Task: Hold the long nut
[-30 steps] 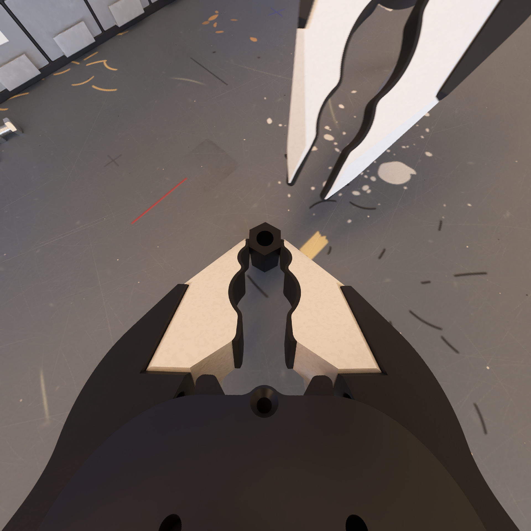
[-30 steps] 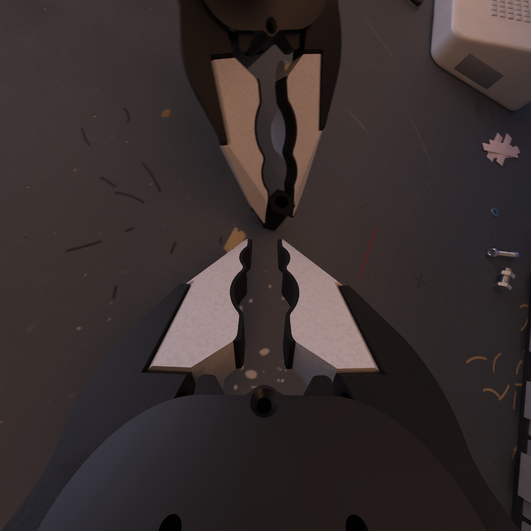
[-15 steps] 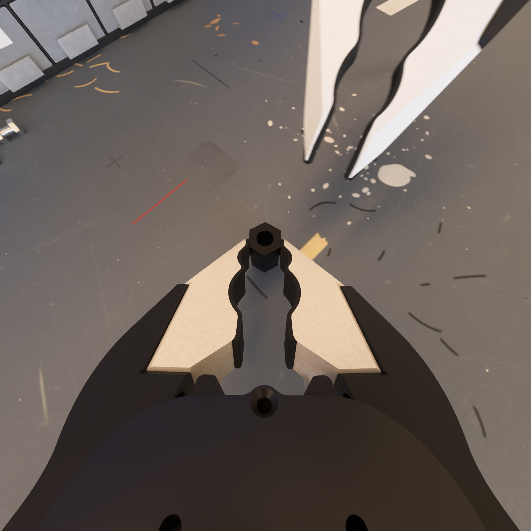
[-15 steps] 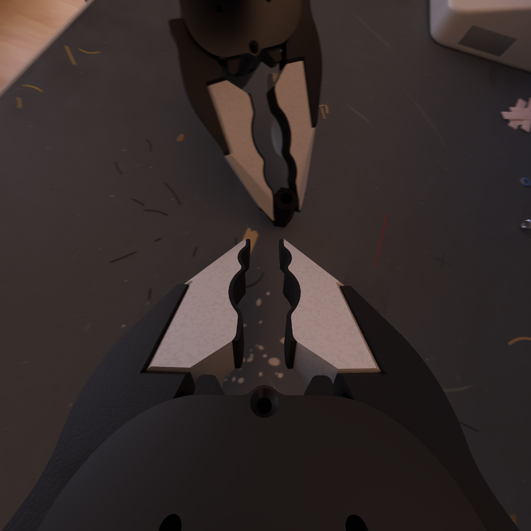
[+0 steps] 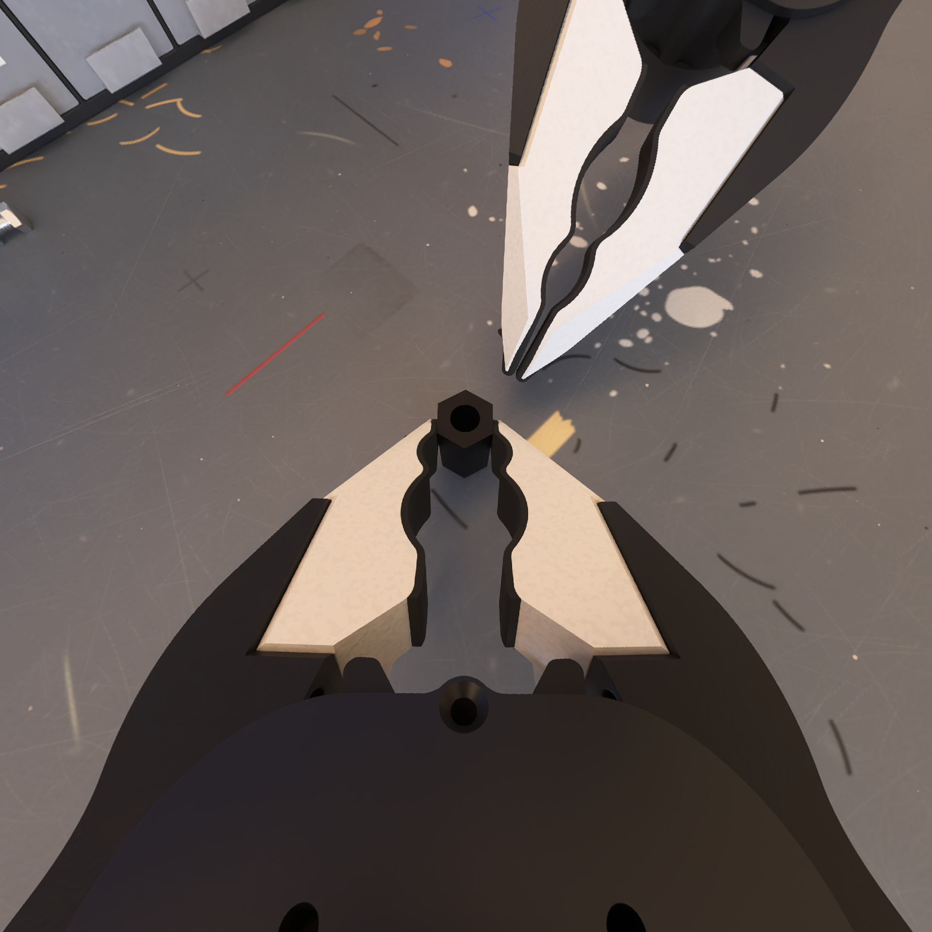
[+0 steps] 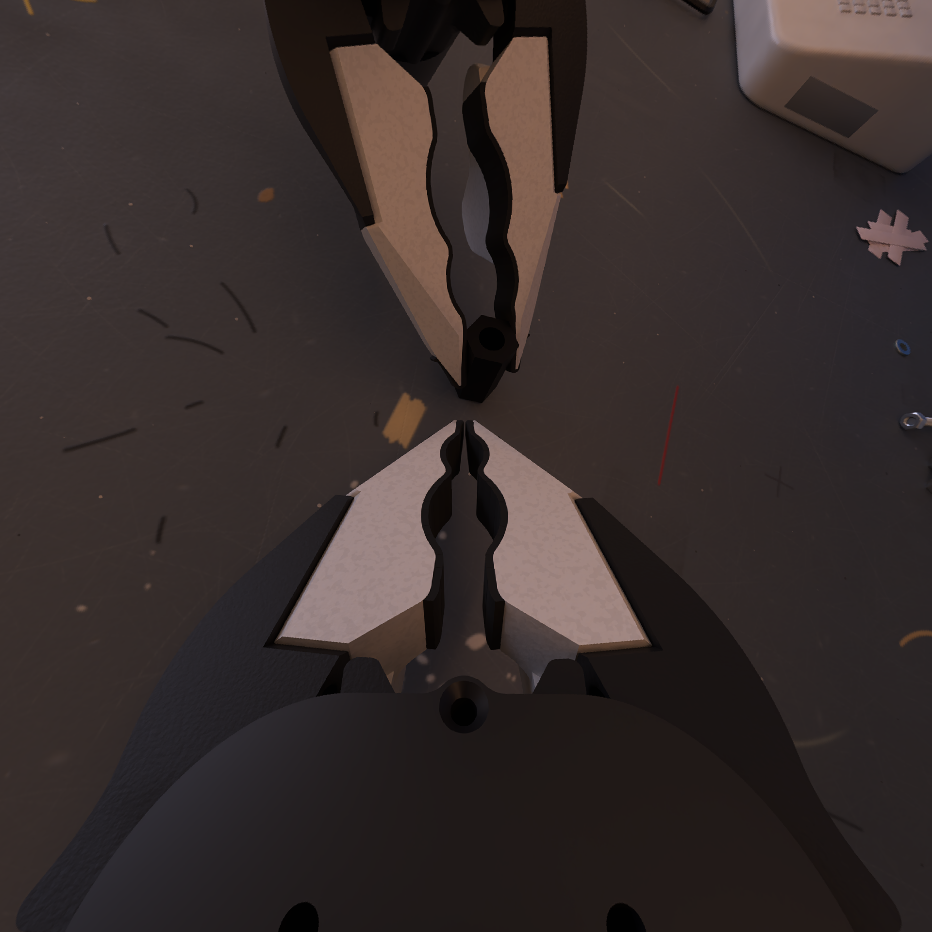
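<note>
The long nut (image 5: 465,434) is a black hexagonal sleeve with a bore through it. My left gripper (image 5: 465,428) is shut on it at the fingertips and holds it upright above the grey table. The nut also shows in the right wrist view (image 6: 487,359), clamped in the left gripper's tips. My right gripper (image 6: 464,426) is shut and empty, its tips just short of the nut. In the left wrist view the right gripper (image 5: 514,372) points down at the table just beyond and right of the nut.
A silver bolt (image 5: 10,224) lies at the far left by grey drawer fronts (image 5: 121,60). A white box (image 6: 837,80) stands at the upper right, with a small eye bolt (image 6: 915,421) and blue ring (image 6: 901,346) on the table. A yellow tape scrap (image 6: 403,426) lies under the tips.
My right gripper has closed from open to shut and moved back in close to the nut. My left gripper has held the nut still.
</note>
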